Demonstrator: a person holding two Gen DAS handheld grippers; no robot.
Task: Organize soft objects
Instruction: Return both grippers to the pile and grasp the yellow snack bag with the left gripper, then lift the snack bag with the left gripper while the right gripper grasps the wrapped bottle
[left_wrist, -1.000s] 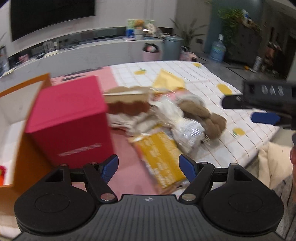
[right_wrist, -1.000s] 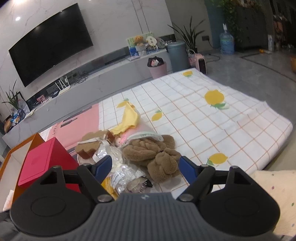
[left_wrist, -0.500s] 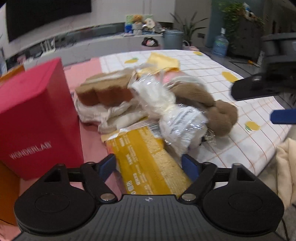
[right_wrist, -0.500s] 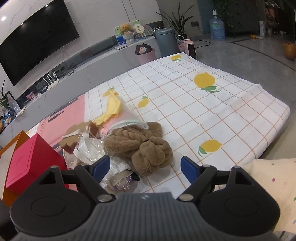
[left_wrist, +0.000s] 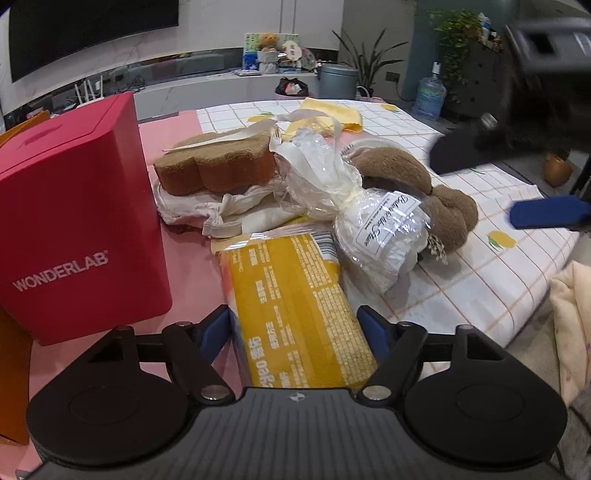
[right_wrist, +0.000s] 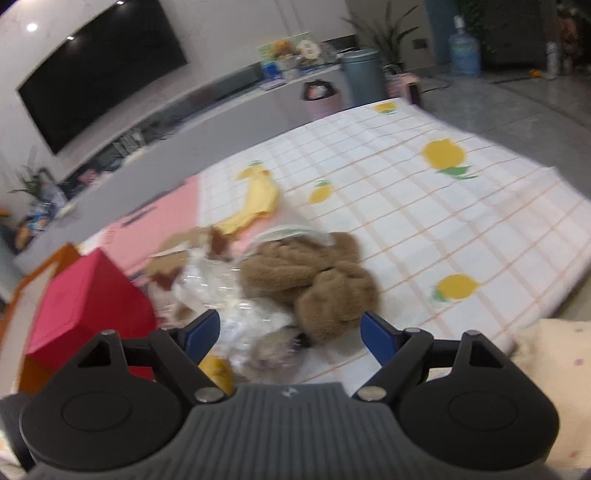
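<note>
Living rm, checked lemon-print mat (left_wrist: 461, 295). L to R: red box (left_wrist: 74, 221), yellow packet (left_wrist: 295, 302) now between closing left hand-held gripper (left_wrist: 295, 325) pads, not pinched; plastic-wrapped bundle (left_wrist: 380, 236), brown plush (right_wrist: 314, 280) under released right hand-held gripper (right_wrist: 290, 332).

Left wrist view: we find even, fairly dim indoor light, sharp focus on the red box (left_wrist: 74, 221) lettering and yellow packet (left_wrist: 295, 306), white glare on the clear plastic bag (left_wrist: 376, 236), and a dark motion-blurred right gripper (left_wrist: 535, 210) at the right edge. Right wrist view: we note overall motion blur smearing the brown plush (right_wrist: 314, 280) and the checked sheet (right_wrist: 424, 221), with ceiling spots as bright dots at top left near the dark television (right_wrist: 103, 85). Both views: we record strong fisheye bending at the edges and soft, weak shadows.
</note>
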